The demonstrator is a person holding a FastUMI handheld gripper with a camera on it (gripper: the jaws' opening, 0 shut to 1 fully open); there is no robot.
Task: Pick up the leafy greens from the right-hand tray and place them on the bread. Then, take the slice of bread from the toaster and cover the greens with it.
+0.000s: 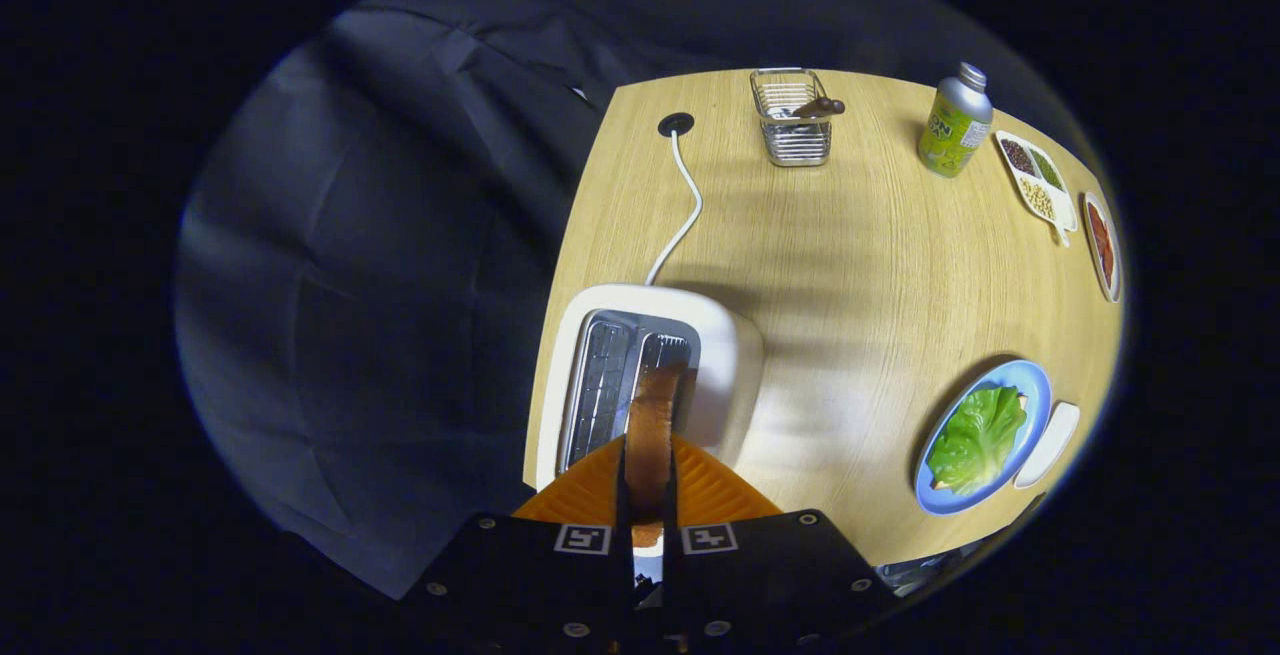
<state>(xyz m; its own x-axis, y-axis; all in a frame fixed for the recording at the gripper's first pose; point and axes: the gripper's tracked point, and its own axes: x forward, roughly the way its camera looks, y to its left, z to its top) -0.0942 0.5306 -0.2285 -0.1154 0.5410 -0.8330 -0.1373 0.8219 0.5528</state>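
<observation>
Right now the gripper (648, 495) is pinching the slice of bread (652, 425): both fingers press on its flat sides, w/ the slice standing on edge between them. Its far end sits at the toaster's right slot, so it's above or only partly out of the slot; can't tell which.

Toaster (725, 355) is white, just ahead of the fingers at 12 o'clock, near the table's left edge. Left slot looks bare, wire grille visible. A white cable (685, 200) runs from the toaster's back twd 12 o'clock to a round black grommet hole (676, 123) in the wooden table (850, 235).

Leafy greens (978, 435) lie at approx 3 o'clock from the gripper, well apart from it, on a blue plate (1035, 380). A bit of bread crust (940, 483) peeks from under the leaf at its near end, so the greens are already on the lower slice. A white tray (1050, 443) sits just beside the plate on its right.

Far side of table, approx 1 o'clock: wire basket (792, 130) w/ a brown handle (820, 107) resting across its rim. Right of it, a green bottle w/ silver cap (955, 125), then a white divided dish (1040, 185) of beans/seeds, then another dish w/ smth red (1102, 245).
</observation>
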